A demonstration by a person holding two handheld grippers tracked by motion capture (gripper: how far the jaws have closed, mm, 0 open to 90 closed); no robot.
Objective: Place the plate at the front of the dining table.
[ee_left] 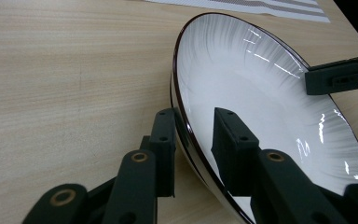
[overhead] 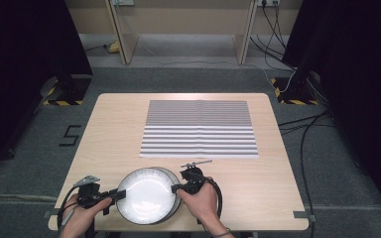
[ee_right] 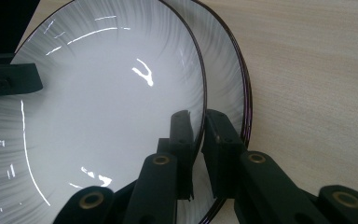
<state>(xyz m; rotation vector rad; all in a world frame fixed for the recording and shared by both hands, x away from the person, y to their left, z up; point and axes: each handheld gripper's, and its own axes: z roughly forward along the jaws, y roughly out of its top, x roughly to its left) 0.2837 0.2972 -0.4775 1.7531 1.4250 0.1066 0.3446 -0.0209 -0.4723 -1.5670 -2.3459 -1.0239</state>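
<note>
A stack of white plates (overhead: 146,196) with dark rims sits at the near edge of the table. In the right gripper view the top plate (ee_right: 98,116) is tilted up off the lower plate (ee_right: 226,70). My right gripper (ee_right: 198,126) is shut on the top plate's rim, and in the high view it sits at the stack's right side (overhead: 175,188). My left gripper (overhead: 118,194) is at the stack's left side. Its jaws straddle the plate (ee_left: 261,107) rim: the outer jaw lies against the underside, while white shows between the inner jaw and the rim (ee_left: 193,126).
A grey-and-white striped mat (overhead: 198,129) lies flat on the far half of the wooden table (overhead: 268,188). Black stands and cables are on the floor at both sides.
</note>
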